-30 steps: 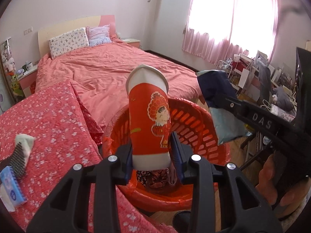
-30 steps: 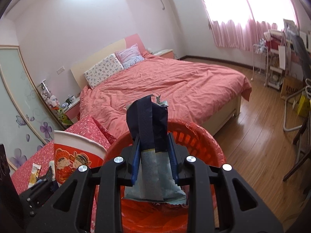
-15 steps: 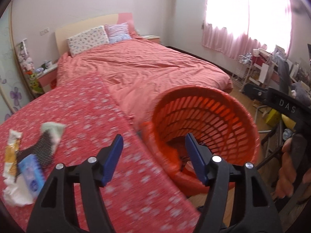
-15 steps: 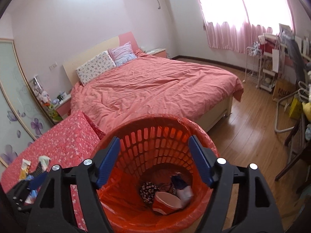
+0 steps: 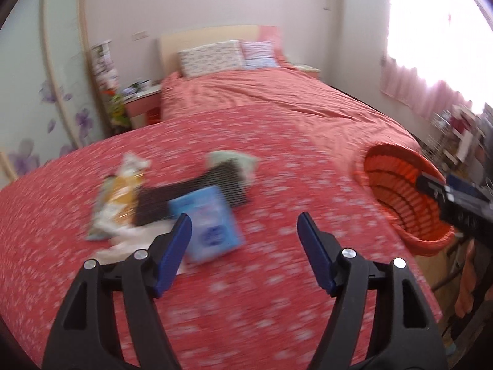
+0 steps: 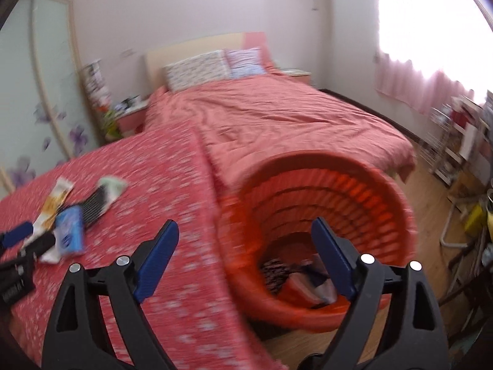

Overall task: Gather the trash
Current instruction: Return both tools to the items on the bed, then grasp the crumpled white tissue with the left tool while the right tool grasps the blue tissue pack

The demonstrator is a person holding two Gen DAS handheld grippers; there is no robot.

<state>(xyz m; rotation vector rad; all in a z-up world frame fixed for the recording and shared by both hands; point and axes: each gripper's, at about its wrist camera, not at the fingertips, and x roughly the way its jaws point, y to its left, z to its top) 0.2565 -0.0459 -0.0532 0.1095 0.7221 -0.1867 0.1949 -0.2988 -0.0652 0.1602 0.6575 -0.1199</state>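
Lying heaped together on the floral red tablecloth (image 5: 277, 293): a blue tissue pack (image 5: 208, 223), a yellow snack wrapper (image 5: 118, 199), a black-mesh item (image 5: 197, 189), probably a sponge given the blur. Hovering just short of the pack, left gripper (image 5: 243, 232) spread wide, holding nothing, lining up a fresh pick. Hanging over the orange basket (image 6: 397, 203) at the table's right edge, right gripper (image 6: 245, 243) gaping empty too; collected scraps sitting in the bottom.
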